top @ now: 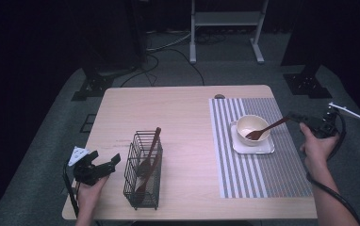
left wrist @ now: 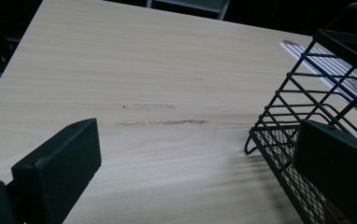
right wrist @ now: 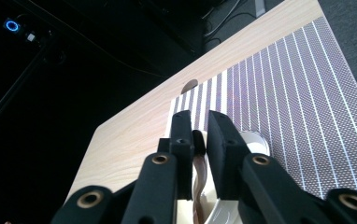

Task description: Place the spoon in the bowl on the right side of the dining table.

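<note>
the right gripper (top: 297, 117) is clenched on the handle end of a brown wooden spoon (top: 265, 129), whose head rests inside the cream bowl (top: 251, 126). the bowl sits on a white square plate (top: 254, 146) on the striped placemat (top: 282, 174). seen from the right gripper view, the spoon's handle (right wrist: 199, 173) runs between the near-shut jaws. the left gripper (top: 103, 165) rests released at the table's (top: 183, 108) near left corner, just beside the black wire caddy (top: 143, 172) holding more wooden utensils (top: 147, 162).
</note>
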